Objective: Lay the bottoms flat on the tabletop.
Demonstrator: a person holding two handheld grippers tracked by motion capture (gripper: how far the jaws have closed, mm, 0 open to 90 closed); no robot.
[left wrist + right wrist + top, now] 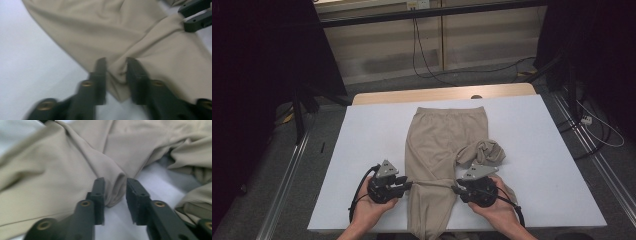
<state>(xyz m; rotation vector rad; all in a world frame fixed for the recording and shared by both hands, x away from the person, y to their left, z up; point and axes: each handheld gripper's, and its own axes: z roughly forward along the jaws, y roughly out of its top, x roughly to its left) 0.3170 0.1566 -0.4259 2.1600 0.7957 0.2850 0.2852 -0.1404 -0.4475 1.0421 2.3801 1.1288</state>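
High view: beige trousers [439, 150] lie lengthwise on the white table [362, 165], waistband at the far end, one leg running toward the near edge and hanging over it. The other leg is bunched in a crumpled heap [484, 152] on the right side of the garment.

Left gripper [408, 185] at the left edge of the straight leg, right gripper [455, 189] at its right edge, both at the same level near the person's side. A crease of cloth runs tight between them.

Left gripper view: jaws stand part-way apart with a fold of the trouser edge [117, 71] between them; cloth touches both inner faces, so it reads as gripping the fabric, though the frame is blurred. The other gripper's jaws [196, 15] show at top right, on the opposite hem.

Right gripper view: a raised fold of cloth [115, 188] sits between the jaws, against the left one; a gap shows beside the right one. Not yet closed on it, by my reading.

Step in hand, as judged: taking hold of both edges of the straight leg, ahead of a fold or a lift.

Next move calls for: right jaws to close fully on the fold, then both hands to rise together and evenly, so that neither edge slips out
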